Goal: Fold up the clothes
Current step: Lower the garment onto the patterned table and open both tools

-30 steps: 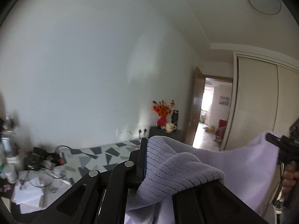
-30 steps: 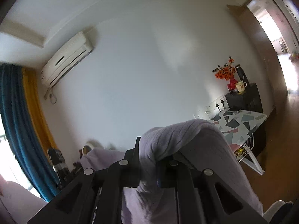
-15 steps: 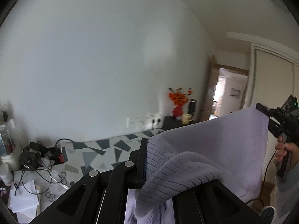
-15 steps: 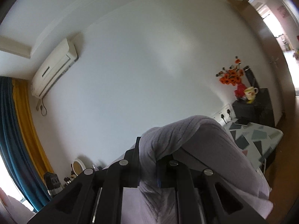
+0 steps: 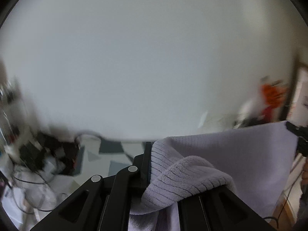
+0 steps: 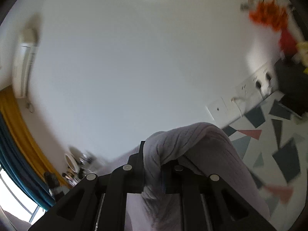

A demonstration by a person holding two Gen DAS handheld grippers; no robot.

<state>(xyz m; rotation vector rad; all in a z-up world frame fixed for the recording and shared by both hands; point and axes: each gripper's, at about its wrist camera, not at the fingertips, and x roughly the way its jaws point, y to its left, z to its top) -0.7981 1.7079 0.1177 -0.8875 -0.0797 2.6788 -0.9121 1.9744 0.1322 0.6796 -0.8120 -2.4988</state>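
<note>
A lavender ribbed knit garment (image 5: 240,154) is held up in the air between both grippers. My left gripper (image 5: 163,173) is shut on one bunched corner, whose ribbed edge folds over the right finger. From there the cloth stretches taut to the right, where my right gripper (image 5: 298,136) holds the other corner in a person's hand. In the right wrist view, my right gripper (image 6: 154,165) is shut on a fold of the garment (image 6: 192,142), which drapes down over the right finger. The lower part of the garment is hidden.
A table with a white cloth of grey and pink triangles (image 6: 279,146) lies below and ahead, against a white wall. Cables and clutter (image 5: 44,154) crowd its left end. Orange flowers (image 6: 267,15) stand at the right, and an air conditioner (image 6: 25,65) and a curtain (image 6: 17,134) at the left.
Both grippers have swung forward and down toward the patterned table with the garment still clamped. The views are blurred by the motion, and the door and wardrobe have left the left view.
</note>
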